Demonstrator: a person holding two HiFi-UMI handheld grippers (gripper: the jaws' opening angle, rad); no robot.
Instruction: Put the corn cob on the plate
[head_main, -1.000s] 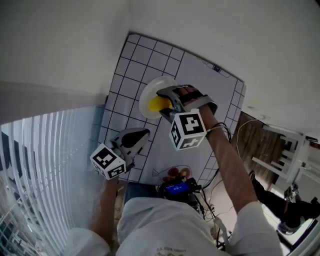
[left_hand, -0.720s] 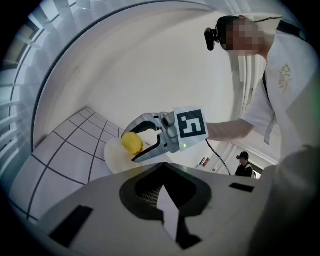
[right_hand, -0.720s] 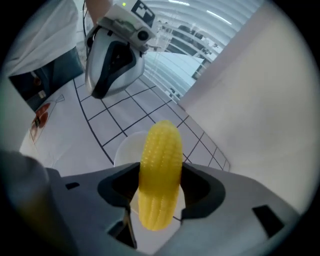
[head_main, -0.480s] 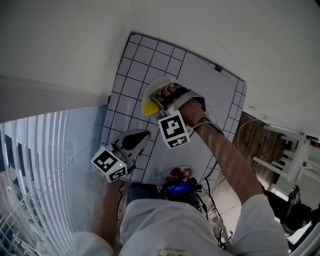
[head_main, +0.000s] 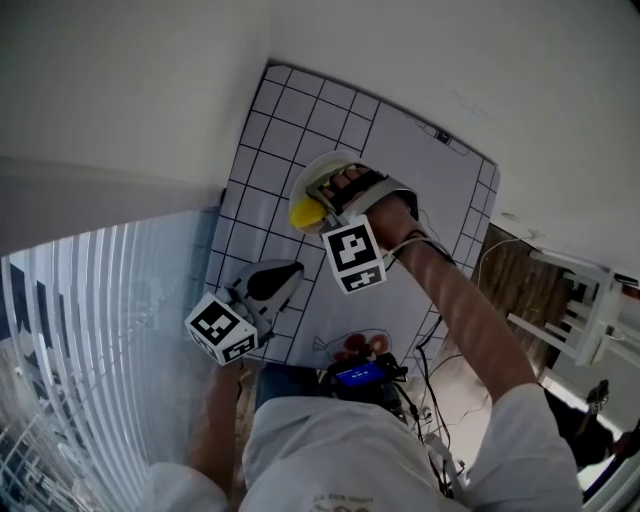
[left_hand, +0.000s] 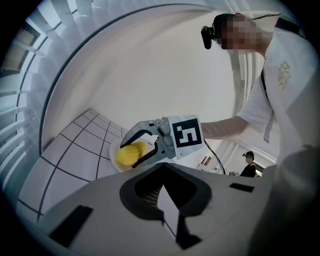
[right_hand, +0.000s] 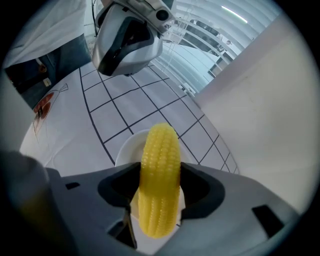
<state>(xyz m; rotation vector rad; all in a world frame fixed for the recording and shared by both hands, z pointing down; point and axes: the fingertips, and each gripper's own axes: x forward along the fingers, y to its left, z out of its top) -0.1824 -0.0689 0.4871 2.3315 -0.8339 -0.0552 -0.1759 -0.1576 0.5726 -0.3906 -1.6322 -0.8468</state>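
Yellow corn cob (right_hand: 159, 180) held over the white plate (right_hand: 126, 148).
The right gripper (head_main: 318, 205) pinches the cob across its middle between wide-set jaws and points steeply down at the plate, which sits on a white mat with a black grid (head_main: 262, 150). Whether the cob touches the plate cannot be told. In the head view the cob's tip juts out at the gripper's 9 o'clock. The left gripper (head_main: 284, 274) is at 7 o'clock from the right one, well apart from it, over the mat's near edge, its jaws closed together on nothing.
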